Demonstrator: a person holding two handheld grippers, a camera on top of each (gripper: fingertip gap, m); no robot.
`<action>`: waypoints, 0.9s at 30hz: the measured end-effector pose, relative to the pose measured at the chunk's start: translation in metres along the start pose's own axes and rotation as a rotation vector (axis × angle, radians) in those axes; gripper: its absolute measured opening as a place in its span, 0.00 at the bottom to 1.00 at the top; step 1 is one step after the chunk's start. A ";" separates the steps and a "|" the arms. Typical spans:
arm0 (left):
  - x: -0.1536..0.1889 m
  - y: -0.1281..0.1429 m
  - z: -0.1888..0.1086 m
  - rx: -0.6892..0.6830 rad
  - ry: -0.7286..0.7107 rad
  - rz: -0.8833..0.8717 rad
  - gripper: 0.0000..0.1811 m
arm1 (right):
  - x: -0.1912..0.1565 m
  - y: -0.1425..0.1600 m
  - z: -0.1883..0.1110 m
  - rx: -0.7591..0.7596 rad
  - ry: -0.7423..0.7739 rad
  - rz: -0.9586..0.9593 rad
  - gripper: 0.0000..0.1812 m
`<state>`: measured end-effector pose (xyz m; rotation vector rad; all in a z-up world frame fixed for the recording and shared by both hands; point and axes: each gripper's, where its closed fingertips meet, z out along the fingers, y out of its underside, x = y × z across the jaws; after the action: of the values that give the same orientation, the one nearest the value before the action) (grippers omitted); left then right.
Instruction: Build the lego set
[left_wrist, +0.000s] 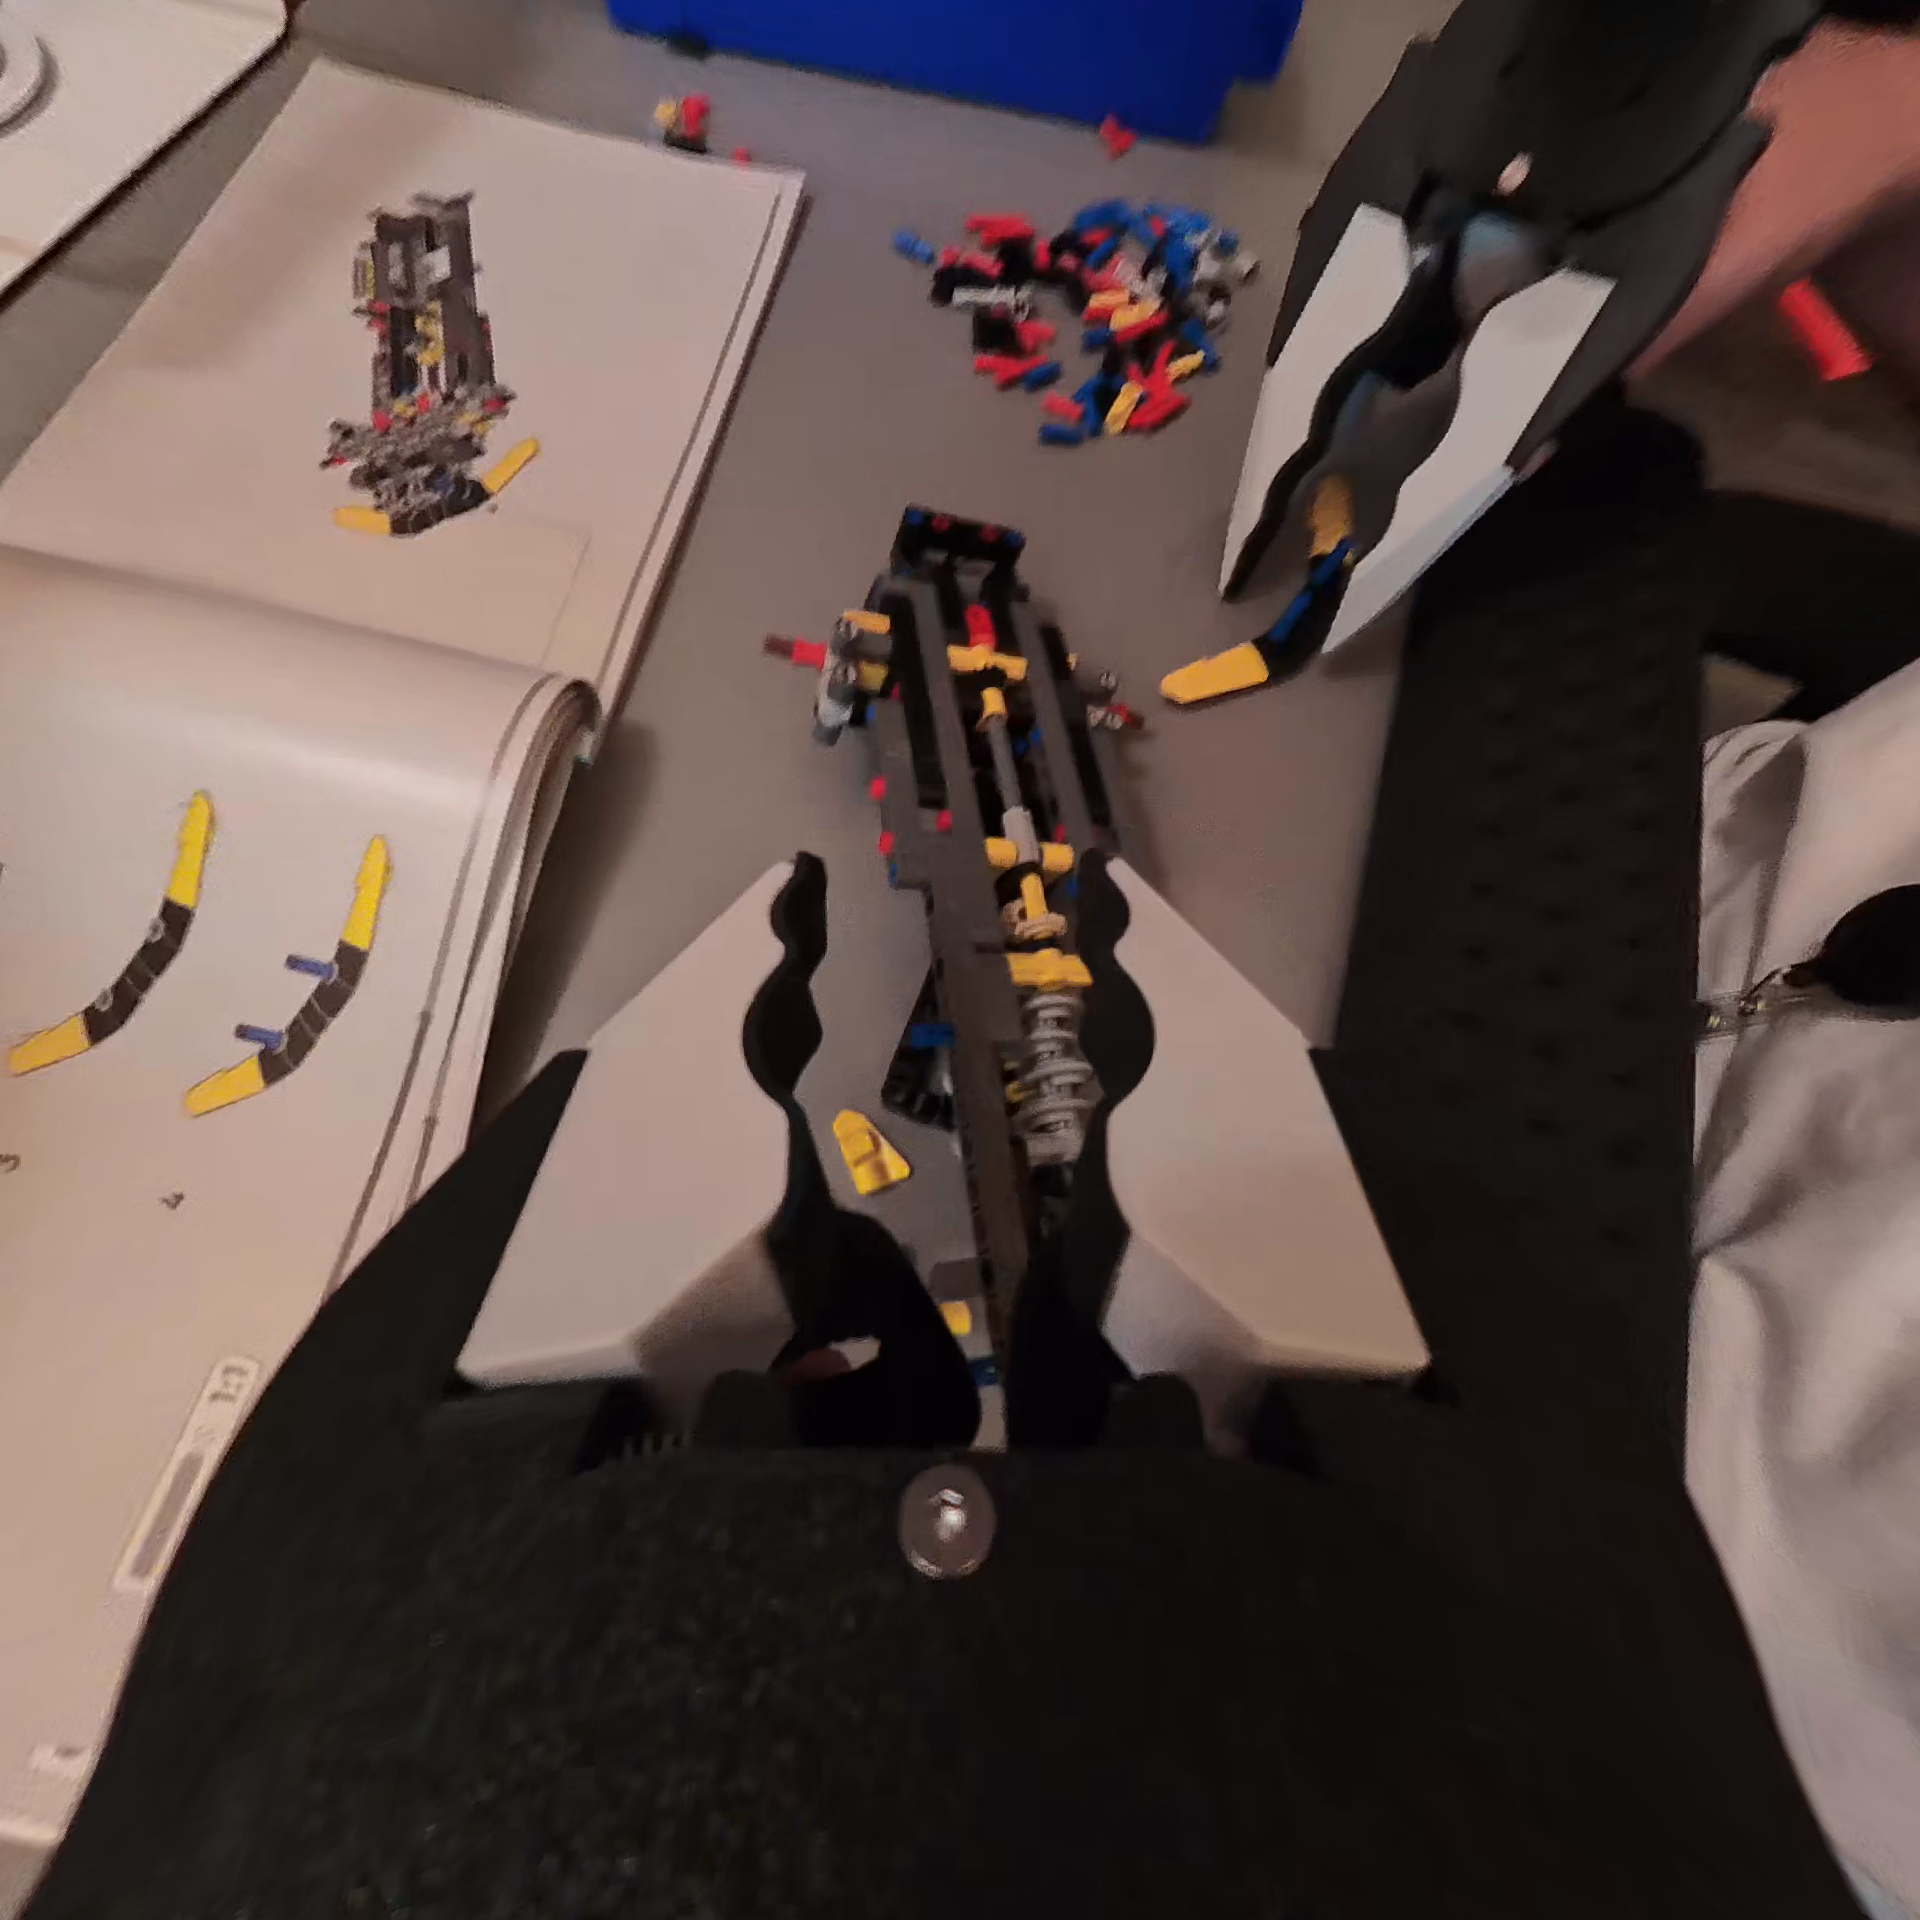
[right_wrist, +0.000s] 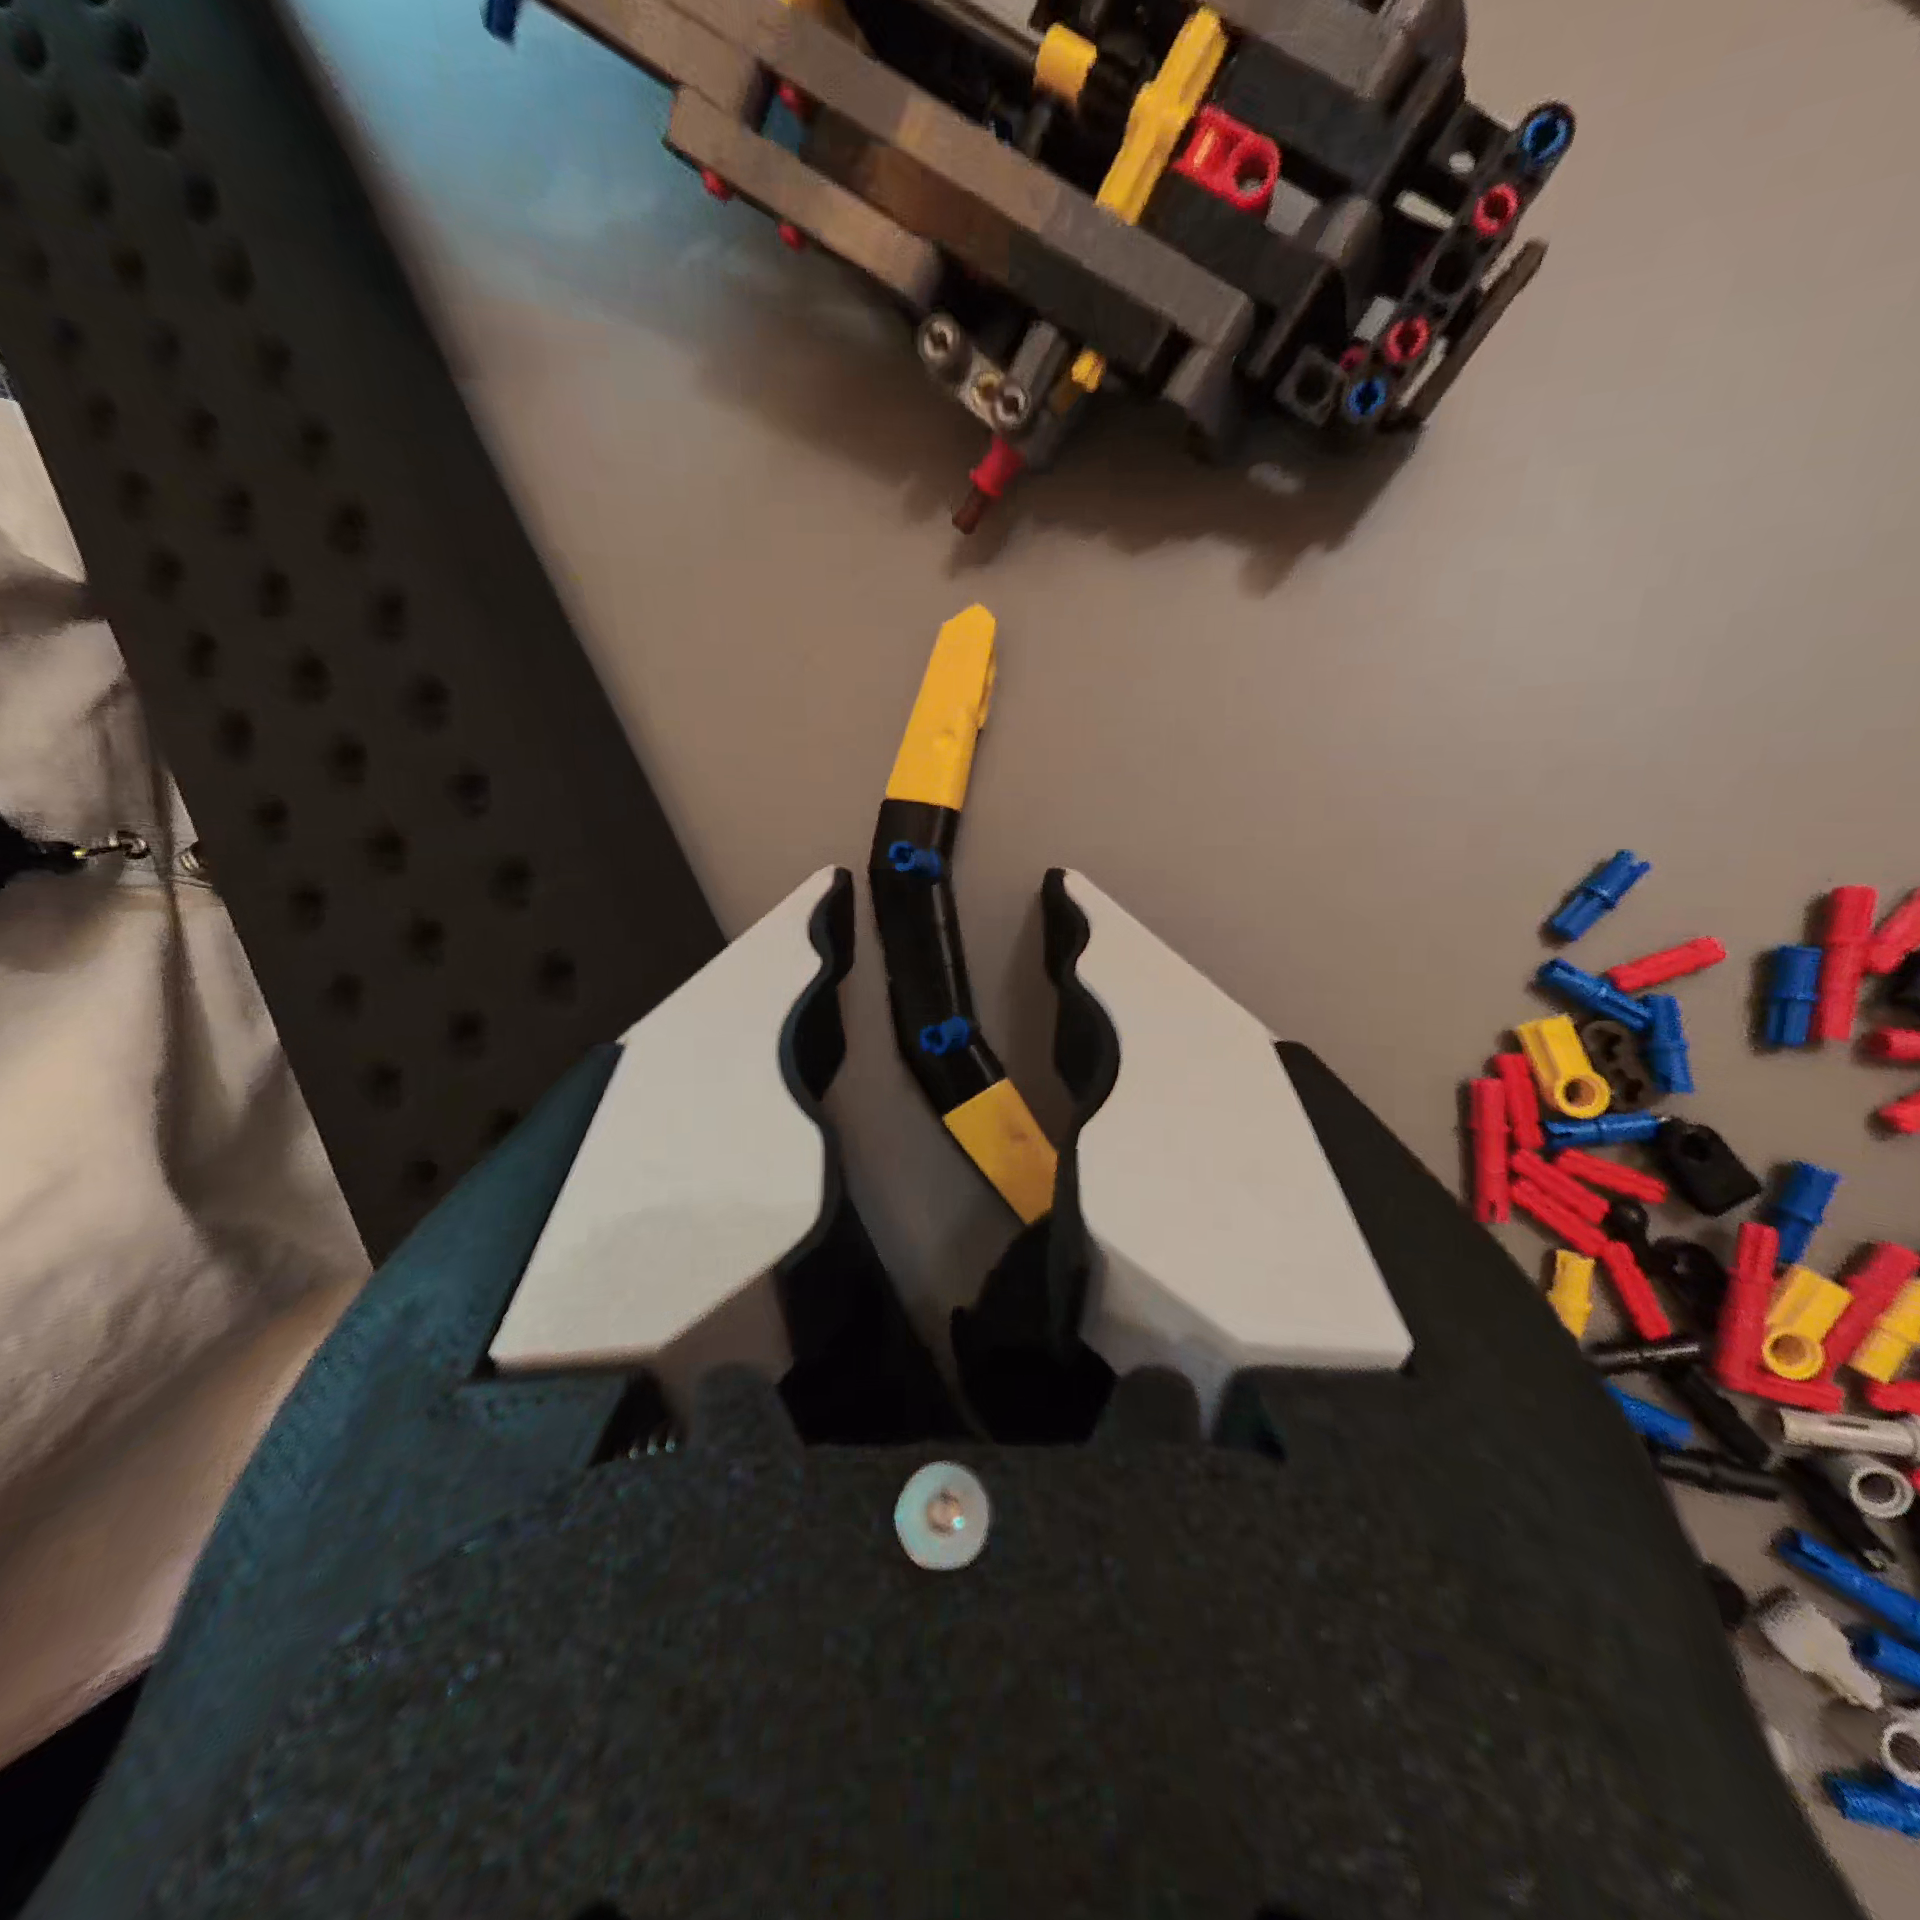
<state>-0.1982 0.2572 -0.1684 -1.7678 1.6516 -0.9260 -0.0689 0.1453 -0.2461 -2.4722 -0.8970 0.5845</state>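
I see a grey table carrying the long dark lego chassis, an open instruction booklet to its left, a loose pile of small parts, one yellow piece, and a blue bin at the far edge.

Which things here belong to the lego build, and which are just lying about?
Belonging: long chassis, curved yellow and black piece between the right gripper fingers, left gripper, open instruction book, loose pin pile.
Lying about: blue bin, perforated black strip.
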 end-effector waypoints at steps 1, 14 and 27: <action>0.000 0.004 0.000 -0.023 -0.011 -0.001 0.26 | -0.001 -0.002 0.000 -0.001 -0.001 -0.009 0.20; -0.002 0.060 -0.047 -0.014 0.081 -0.300 0.36 | -0.023 -0.127 0.019 0.199 -0.027 -0.430 0.38; -0.038 0.099 -0.064 -0.132 -0.125 -0.220 0.36 | -0.007 -0.124 0.075 -0.225 0.125 -0.876 0.50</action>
<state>-0.3099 0.2890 -0.2105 -2.0851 1.4907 -0.7975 -0.1737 0.2460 -0.2390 -1.9531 -1.8875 0.0191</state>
